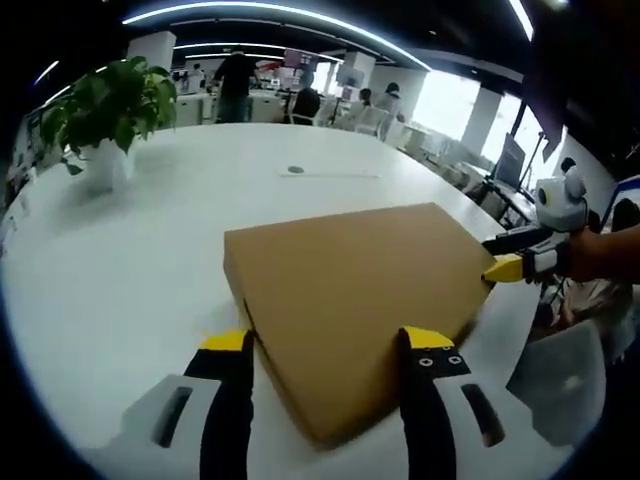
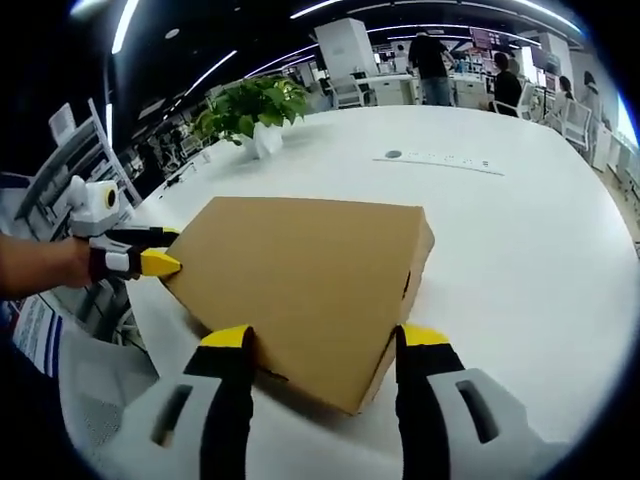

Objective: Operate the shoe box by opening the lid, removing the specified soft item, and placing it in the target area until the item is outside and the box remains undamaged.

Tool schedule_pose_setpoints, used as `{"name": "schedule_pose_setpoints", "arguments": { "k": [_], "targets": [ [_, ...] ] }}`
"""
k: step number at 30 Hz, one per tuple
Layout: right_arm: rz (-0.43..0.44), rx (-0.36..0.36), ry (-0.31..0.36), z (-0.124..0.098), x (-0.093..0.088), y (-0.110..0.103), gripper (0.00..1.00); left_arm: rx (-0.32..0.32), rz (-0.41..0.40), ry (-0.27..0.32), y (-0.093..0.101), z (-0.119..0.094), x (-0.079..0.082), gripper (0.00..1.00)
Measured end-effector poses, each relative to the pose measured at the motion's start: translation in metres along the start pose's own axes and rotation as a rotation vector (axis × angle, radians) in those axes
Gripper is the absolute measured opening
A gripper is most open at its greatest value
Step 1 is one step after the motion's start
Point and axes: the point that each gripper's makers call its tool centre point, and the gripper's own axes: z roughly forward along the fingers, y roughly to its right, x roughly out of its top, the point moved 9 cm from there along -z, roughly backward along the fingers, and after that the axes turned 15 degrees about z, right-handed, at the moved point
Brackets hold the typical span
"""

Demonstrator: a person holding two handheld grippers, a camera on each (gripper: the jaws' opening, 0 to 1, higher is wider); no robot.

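In your left gripper view the box lies closed on the white table, filling the centre and lower middle of the frame, one corner pointing down between your jaws. Your left gripper stands wide apart, its yellow tips at either side of that near corner, holding nothing; whether the tips touch the cardboard you cannot tell. At the right edge, your right gripper comes in with a yellow tip at the box's far corner, a forearm behind it.

In your right gripper view the box sits centre frame, its lid flat and shut, a corner again pointing down between the jaws. Your right gripper is spread wide around that corner and grips nothing. At the left edge your left gripper meets the opposite corner with a yellow tip.

The soft item is hidden inside. A plant stands upper left in the left gripper view, and people at the far top are too small to make out.
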Motion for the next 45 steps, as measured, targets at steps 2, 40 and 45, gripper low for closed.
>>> {"name": "schedule_pose_setpoints", "arguments": {
  "k": [2, 40, 45],
  "targets": [
    [-0.001, 0.001, -0.005, -0.002, -0.004, -0.003, 0.53, -0.002, 0.003, -0.002, 0.001, -0.004, -0.003, 0.58],
    [0.001, 0.052, 0.032, -0.03, -0.054, -0.04, 0.54, 0.009, -0.002, -0.001, 0.01, -0.057, -0.041, 0.58],
    [-0.083, 0.075, 0.058, -0.049, -0.063, -0.04, 0.55, -0.016, 0.138, 0.025, 0.018, -0.082, -0.05, 0.56]
  ]
}}
